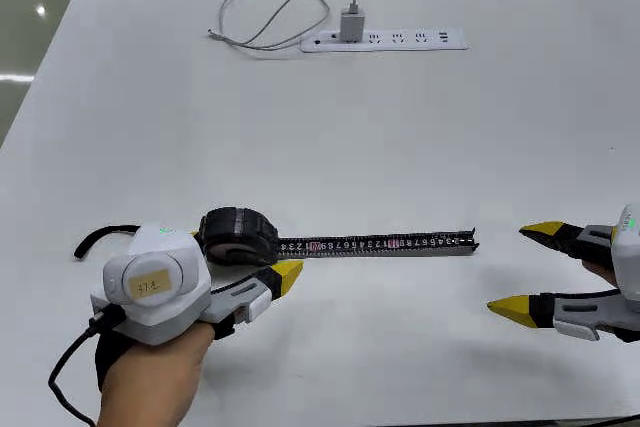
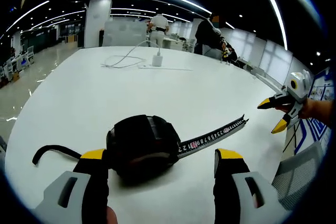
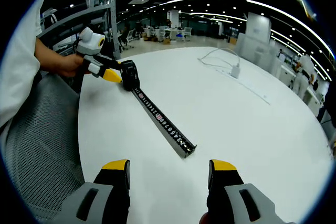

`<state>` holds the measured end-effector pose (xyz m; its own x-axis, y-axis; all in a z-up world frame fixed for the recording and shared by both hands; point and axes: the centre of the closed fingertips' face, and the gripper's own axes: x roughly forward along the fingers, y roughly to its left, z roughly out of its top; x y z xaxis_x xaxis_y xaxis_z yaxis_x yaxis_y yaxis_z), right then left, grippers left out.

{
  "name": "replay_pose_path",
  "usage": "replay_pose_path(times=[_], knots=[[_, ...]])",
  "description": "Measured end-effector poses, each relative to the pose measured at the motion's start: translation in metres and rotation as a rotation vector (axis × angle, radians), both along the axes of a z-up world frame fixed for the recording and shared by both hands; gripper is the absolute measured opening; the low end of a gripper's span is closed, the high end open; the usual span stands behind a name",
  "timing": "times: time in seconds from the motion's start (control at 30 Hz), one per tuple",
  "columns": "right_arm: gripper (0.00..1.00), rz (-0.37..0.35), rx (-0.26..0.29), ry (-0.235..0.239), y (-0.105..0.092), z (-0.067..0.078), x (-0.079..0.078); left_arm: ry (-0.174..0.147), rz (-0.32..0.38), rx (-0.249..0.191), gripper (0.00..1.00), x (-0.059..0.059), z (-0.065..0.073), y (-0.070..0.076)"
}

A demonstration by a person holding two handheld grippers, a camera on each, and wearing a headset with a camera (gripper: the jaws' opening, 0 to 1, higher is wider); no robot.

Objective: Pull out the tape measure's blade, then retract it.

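A black tape measure [image 1: 237,235] lies on the white table [image 1: 400,147], its blade [image 1: 390,243] pulled out to the right and resting flat. My left gripper [image 1: 243,250] is open around the case, which sits between the yellow fingertips [image 2: 93,155], nearer the left one. In the left gripper view the case [image 2: 144,144] sits low in the middle, and the blade [image 2: 212,136] runs off to the right. My right gripper [image 1: 527,269] is open, a short way right of the blade's hooked end [image 1: 472,239]. The right gripper view shows that end [image 3: 187,150] just ahead of my open right gripper [image 3: 170,165].
A white power strip [image 1: 385,40] with a charger and a looped grey cable [image 1: 270,15] lies at the far side of the table. The tape measure's black wrist strap [image 1: 100,238] trails left of the case. The table's near edge runs just below both grippers.
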<state>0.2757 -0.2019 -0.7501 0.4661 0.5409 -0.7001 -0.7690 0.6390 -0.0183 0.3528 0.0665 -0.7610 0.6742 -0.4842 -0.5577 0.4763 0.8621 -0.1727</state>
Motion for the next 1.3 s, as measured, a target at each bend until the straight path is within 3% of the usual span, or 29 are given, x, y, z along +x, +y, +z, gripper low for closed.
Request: replay_pose_path(times=[0.13,0.57,1.3], knots=[[0.52,0.05,-0.045,-0.016,-0.001,-0.003,0.007,0.011,0.025,-0.01,0.79,0.003,0.0,0.0],[0.44,0.132,-0.093,-0.007,-0.002,-0.012,0.026,0.012,0.106,-0.004,0.7,0.011,-0.002,0.005],[0.35,0.221,-0.121,0.024,-0.001,-0.022,0.04,0.027,0.222,-0.006,0.65,0.019,-0.005,0.009]])
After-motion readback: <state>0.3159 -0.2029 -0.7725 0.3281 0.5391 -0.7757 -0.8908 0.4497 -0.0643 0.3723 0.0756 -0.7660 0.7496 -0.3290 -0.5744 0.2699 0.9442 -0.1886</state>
